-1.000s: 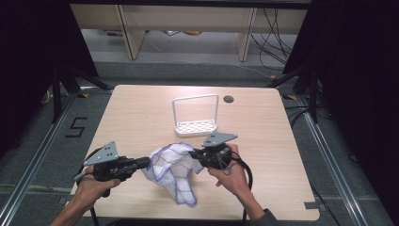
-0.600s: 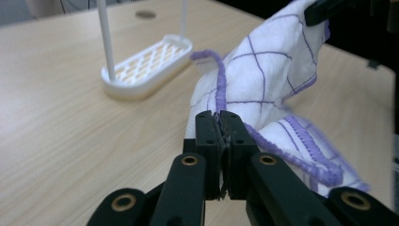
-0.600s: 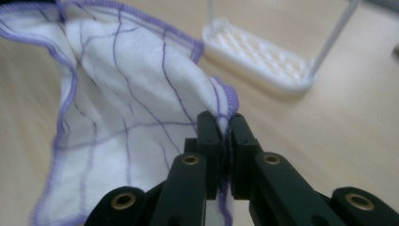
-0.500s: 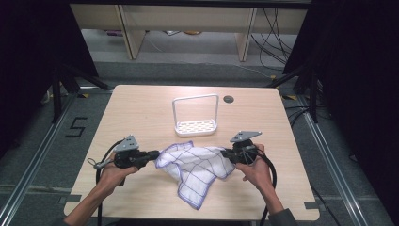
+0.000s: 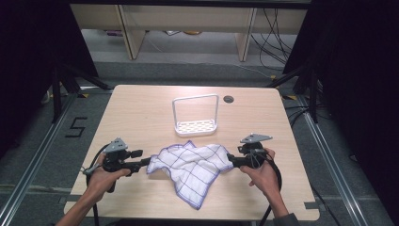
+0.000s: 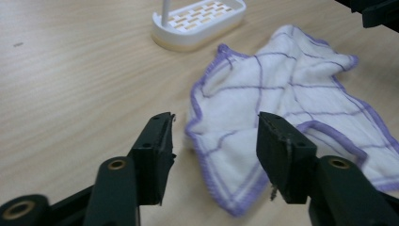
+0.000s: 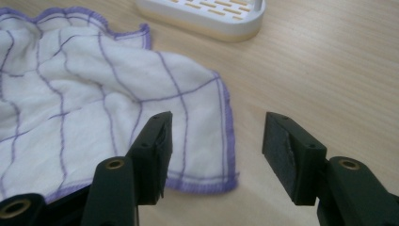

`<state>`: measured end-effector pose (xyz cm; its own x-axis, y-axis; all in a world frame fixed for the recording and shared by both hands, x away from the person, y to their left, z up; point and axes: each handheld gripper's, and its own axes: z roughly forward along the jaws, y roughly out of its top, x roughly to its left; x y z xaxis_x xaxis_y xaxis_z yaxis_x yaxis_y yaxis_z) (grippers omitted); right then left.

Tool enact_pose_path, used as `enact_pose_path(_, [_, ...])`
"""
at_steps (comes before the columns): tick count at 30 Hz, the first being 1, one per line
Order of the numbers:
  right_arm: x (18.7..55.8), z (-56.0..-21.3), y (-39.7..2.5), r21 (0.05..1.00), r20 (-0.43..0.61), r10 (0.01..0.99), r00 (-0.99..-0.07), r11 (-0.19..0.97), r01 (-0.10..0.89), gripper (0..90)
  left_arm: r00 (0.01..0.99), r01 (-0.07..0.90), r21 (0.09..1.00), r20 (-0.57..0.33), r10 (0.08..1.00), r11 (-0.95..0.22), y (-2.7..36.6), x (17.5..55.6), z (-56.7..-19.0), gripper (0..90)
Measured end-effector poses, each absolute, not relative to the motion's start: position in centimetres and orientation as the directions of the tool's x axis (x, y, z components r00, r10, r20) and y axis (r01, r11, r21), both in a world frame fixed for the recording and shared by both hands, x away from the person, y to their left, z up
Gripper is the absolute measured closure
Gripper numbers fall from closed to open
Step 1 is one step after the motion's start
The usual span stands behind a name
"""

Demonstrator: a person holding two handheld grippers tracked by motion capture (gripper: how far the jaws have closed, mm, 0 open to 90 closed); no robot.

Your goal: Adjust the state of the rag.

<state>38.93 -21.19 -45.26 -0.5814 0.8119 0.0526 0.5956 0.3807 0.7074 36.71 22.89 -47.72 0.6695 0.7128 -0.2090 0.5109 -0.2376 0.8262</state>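
Pale wood desk (image 5: 141, 108), dark room around. Checked cloth (image 5: 190, 165) lies rumpled flat near my edge, long axis running left to right, between my two grippers. White rack (image 5: 195, 115) stands just beyond it. My left gripper (image 5: 141, 163) at cloth's left corner, jaws spread, corner just ahead between them. My right gripper (image 5: 232, 161) at right corner, jaws spread too, hem just ahead. Both equally near. Both hands low, forearms angled inward, jaws pointing at each other across cloth.
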Motion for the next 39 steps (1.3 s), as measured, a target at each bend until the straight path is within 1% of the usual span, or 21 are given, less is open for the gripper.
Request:
enact_pose_path(1, [38.2, -45.1, -21.2, 0.699, 0.07, 0.82, -0.568, 0.366, 0.614, 43.6, 0.677, 0.513, 0.816, -0.194, 0.71, -0.266, 22.9, 36.3, -47.8, 44.2])
enact_pose_path(2, [38.2, -45.1, -21.2, 0.699, 0.07, 0.82, -0.568, 0.366, 0.614, 43.6, 0.677, 0.513, 0.816, -0.194, 0.71, -0.266, 22.9, 36.3, -47.8, 43.7])
enact_pose_path(3, [37.7, -45.2, -21.2, 0.7, 0.071, 0.814, -0.576, 0.371, 0.61, 43.3, 0.673, 0.511, 0.817, -0.186, 0.716, -0.268, 22.7, 35.8, -48.1, 43.7])
enact_pose_path(5, [36.3, -45.7, -20.7, 0.693, 0.071, 0.791, -0.607, 0.399, 0.6, 43.5, 0.69, 0.517, 0.791, -0.16, 0.706, -0.327, 22.3, 35.2, -48.9, 41.1])
enact_pose_path(6, [36.3, -45.7, -20.7, 0.693, 0.071, 0.791, -0.607, 0.399, 0.6, 43.5, 0.69, 0.517, 0.791, -0.16, 0.706, -0.327, 22.3, 35.2, -48.9, 41.1])
enact_pose_path(7, [35.2, -46.0, -19.7, 0.685, 0.093, 0.773, -0.628, 0.408, 0.604, 43.6, 0.694, 0.534, 0.774, -0.171, 0.699, -0.34, 21.8, 35.0, -49.6, 40.5])
enact_pose_path(10, [34.4, -46.4, -18.7, 0.699, 0.096, 0.751, -0.653, 0.417, 0.581, 43.6, 0.685, 0.547, 0.765, -0.175, 0.708, -0.34, 21.8, 35.3, -49.8, 37.8])
enact_pose_path(11, [33.3, -46.2, -17.5, 0.683, 0.112, 0.717, -0.688, 0.447, 0.577, 43.5, 0.68, 0.542, 0.763, -0.153, 0.717, -0.352, 22.3, 35.8, -49.6, 37.5])
enact_pose_path(14, [32.2, -46.2, -16.1, 0.703, 0.116, 0.693, -0.712, 0.449, 0.551, 43.4, 0.664, 0.544, 0.77, -0.15, 0.733, -0.335, 22.8, 36.3, -49.3, 36.7])
enact_pose_path(15, [32.0, -46.2, -15.8, 0.713, 0.101, 0.674, -0.732, 0.464, 0.525, 43.4, 0.658, 0.549, 0.772, -0.164, 0.735, -0.319, 22.9, 36.5, -49.4, 36.4])
enact_pose_path(20, [30.3, -46.6, -13.9, 0.706, 0.118, 0.644, -0.756, 0.481, 0.52, 42.8, 0.663, 0.584, 0.714, -0.146, 0.734, -0.386, 23.4, 37.3, -50.1, 35.2])
enact_pose_path(22, [30.0, -47.1, -13.4, 0.701, 0.107, 0.625, -0.773, 0.504, 0.504, 42.8, 0.66, 0.593, 0.704, -0.147, 0.737, -0.391, 23.2, 37.3, -50.6, 35.3])
enact_pose_path(25, [29.8, -47.5, -13.1, 0.68, 0.117, 0.617, -0.778, 0.521, 0.516, 43.0, 0.661, 0.594, 0.703, -0.15, 0.736, -0.391, 23.0, 37.4, -50.9, 37.0])
enact_pose_path(26, [29.8, -47.9, -12.9, 0.684, 0.11, 0.61, -0.785, 0.527, 0.505, 43.3, 0.674, 0.588, 0.696, -0.14, 0.725, -0.412, 23.0, 37.4, -50.9, 39.5])
enact_pose_path(27, [29.7, -47.9, -12.7, 0.669, 0.122, 0.608, -0.784, 0.534, 0.518, 43.7, 0.679, 0.581, 0.697, -0.132, 0.722, -0.42, 22.9, 37.5, -51.0, 41.8])
enact_pose_path(28, [29.6, -48.3, -12.4, 0.667, 0.119, 0.605, -0.787, 0.538, 0.515, 44.1, 0.688, 0.572, 0.703, -0.131, 0.714, -0.422, 22.6, 37.5, -51.1, 47.2])
enact_pose_path(30, [29.6, -48.7, -12.0, 0.661, 0.103, 0.588, -0.803, 0.563, 0.496, 44.2, 0.69, 0.567, 0.708, -0.13, 0.712, -0.42, 22.4, 37.5, -51.3, 52.6])
enact_pose_path(33, [29.5, -49.3, -11.6, 0.645, 0.089, 0.586, -0.805, 0.582, 0.495, 44.4, 0.713, 0.538, 0.717, -0.106, 0.693, -0.443, 22.0, 37.4, -51.5, 66.3])
enact_pose_path(35, [29.5, -49.7, -11.3, 0.639, 0.082, 0.578, -0.812, 0.594, 0.488, 44.6, 0.722, 0.53, 0.719, -0.104, 0.684, -0.449, 21.9, 37.3, -51.5, 73.3])
enact_pose_path(38, [29.6, -50.2, -10.9, 0.633, 0.045, 0.566, -0.823, 0.621, 0.462, 46.3, 0.734, 0.52, 0.717, -0.097, 0.673, -0.463, 21.8, 37.0, -51.4, 80.1])
enact_pose_path(39, [29.4, -50.3, -10.8, 0.623, 0.047, 0.569, -0.821, 0.626, 0.469, 48.5, 0.745, 0.51, 0.714, -0.089, 0.661, -0.48, 21.9, 36.9, -51.3, 81.8])
